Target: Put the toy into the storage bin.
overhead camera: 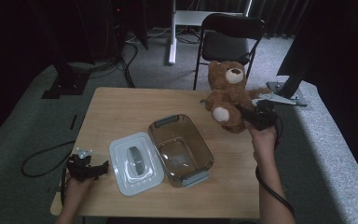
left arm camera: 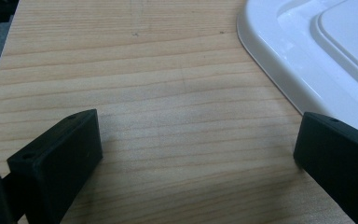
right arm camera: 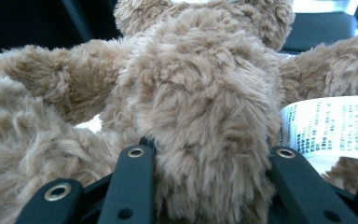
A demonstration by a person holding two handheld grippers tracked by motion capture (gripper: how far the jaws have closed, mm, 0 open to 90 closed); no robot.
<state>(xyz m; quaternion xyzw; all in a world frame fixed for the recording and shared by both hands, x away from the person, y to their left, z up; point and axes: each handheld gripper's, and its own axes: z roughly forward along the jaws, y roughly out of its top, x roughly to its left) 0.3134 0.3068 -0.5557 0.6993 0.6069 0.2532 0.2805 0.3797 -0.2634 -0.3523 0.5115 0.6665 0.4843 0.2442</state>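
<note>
Right gripper [overhead camera: 251, 117]: jaws clamped on the teddy bear [overhead camera: 228, 93], one jaw at each side of a furry part; in the right gripper view the fur [right arm camera: 200, 116] bulges between the two black jaws
Teddy bear: held at the gripper tips, above the far right part of the table [overhead camera: 121, 107]; its white label [right arm camera: 331, 126] hangs just to the right of the gripped part
Left gripper [overhead camera: 100, 168]: released, jaws wide apart with bare wood between them; it rests low on the table
White lid [overhead camera: 135, 162]: flat, just beyond the left gripper's tips
Clear container [overhead camera: 181, 149]: open, past the lid, between both grippers
Chair [overhead camera: 230, 39]: far behind the bear
</note>
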